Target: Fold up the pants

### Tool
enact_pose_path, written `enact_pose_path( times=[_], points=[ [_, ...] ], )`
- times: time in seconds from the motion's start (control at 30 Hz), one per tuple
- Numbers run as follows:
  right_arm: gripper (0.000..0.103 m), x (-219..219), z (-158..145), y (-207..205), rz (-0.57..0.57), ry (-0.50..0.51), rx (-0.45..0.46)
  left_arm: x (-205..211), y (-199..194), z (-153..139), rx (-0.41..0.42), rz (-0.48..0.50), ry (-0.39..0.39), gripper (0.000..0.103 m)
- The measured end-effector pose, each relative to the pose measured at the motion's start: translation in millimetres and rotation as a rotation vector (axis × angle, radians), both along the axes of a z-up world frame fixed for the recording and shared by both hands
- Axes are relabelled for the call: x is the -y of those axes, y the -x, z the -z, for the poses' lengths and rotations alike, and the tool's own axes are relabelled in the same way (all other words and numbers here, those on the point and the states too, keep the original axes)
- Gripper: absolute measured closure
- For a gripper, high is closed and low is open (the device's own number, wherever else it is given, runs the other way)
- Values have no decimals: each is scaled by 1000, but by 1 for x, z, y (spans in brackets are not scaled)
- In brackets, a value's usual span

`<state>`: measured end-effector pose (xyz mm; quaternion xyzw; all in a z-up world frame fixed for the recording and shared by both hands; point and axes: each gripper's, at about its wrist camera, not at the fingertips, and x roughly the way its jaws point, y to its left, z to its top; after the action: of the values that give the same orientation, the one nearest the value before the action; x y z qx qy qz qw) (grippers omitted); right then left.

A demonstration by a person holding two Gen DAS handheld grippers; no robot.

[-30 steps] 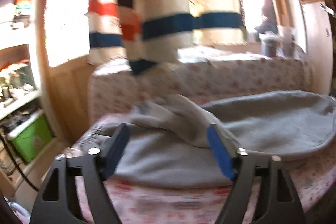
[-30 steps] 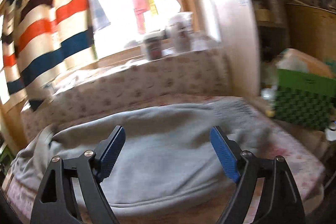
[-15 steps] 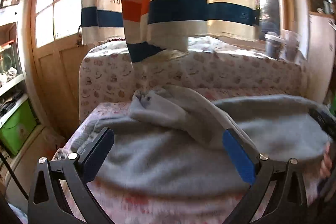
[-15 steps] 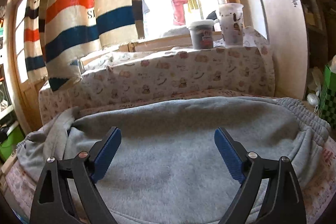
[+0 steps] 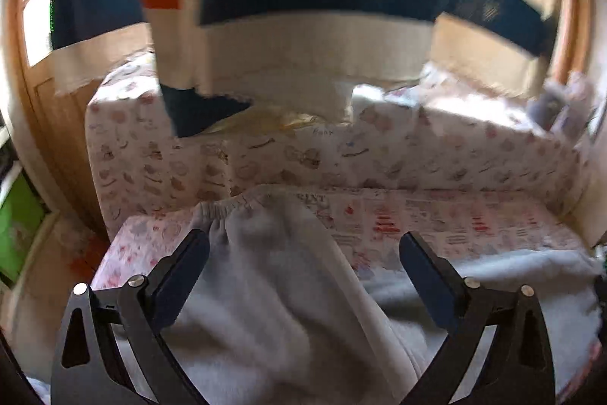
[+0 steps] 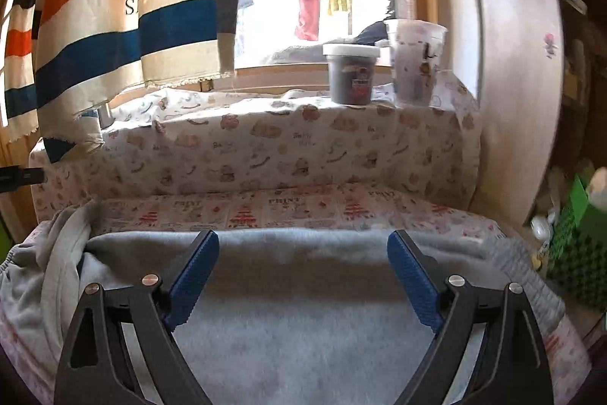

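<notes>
Right wrist: fleecy grey pants (image 6: 288,310) flat; both hand-held grippers (image 6: 302,266) (image 5: 303,268) released, empty.

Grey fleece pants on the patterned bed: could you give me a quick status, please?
Left gripper and right gripper: jaws open, empty. Grey fleece pants flat, one leg folded over. Nothing obstructing.

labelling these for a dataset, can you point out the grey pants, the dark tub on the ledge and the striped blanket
grey pants (image 6: 288,321): right wrist view, on the flat middle of the fabric.
dark tub (image 6: 351,78): right wrist view, on its side wall below the white lid.
striped blanket (image 6: 98,25): right wrist view, on a cream stripe near the lettering.
</notes>
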<state>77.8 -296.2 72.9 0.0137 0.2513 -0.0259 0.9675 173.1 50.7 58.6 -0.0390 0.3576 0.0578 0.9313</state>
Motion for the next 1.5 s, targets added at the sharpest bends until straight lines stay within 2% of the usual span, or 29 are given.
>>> enact_pose_path(
  times=[0.1,0.23,0.33,0.5,0.57,0.6,0.63,0.67,0.73,0.83,0.97,1.03,1.1,1.17,1.3,1.4,1.5],
  points=[
    [12,-11,-11,-16,-13,40,8,3,-46,17,-117,10,-36,8],
    [12,-25,-12,-38,27,117,34,-10,-85,47,-235,-106,12,17],
    [12,-28,0,-49,25,108,18,-14,-103,63,-287,-124,41,23],
    [12,-32,17,-52,-2,115,-35,-7,-127,84,-339,-121,-42,31],
    [12,-34,20,-51,8,145,-31,-6,-131,89,-341,-145,-68,43],
    [12,-34,20,-50,8,158,-28,-5,-131,90,-336,-163,-81,62],
    [12,-35,21,-50,9,167,-25,-7,-130,90,-328,-176,-84,89],
    [12,-35,21,-49,12,172,-21,-9,-127,88,-314,-171,-57,99],
    [12,-34,20,-48,18,168,-20,-15,-118,79,-275,-171,-12,99],
    [12,-31,20,-48,18,156,-24,-18,-100,57,-174,-187,-47,99],
    [12,-29,19,-47,24,156,-20,-30,-45,21,-55,-177,-31,99],
    [12,-30,18,-45,32,164,-10,-39,-9,2,40,-174,-18,99],
    [12,-31,18,-42,42,166,-2,-46,23,-18,132,-184,-85,99],
    [12,-34,18,-38,26,168,-9,-56,51,-30,191,-200,-144,99],
    [12,-44,17,-22,-10,167,-14,-79,84,-30,180,-203,-171,99],
    [12,-49,14,-1,-76,137,-23,-93,111,-16,169,-222,-183,99],
    [12,-52,14,19,-132,107,-36,-113,137,4,136,-224,-129,99]
  ],
)
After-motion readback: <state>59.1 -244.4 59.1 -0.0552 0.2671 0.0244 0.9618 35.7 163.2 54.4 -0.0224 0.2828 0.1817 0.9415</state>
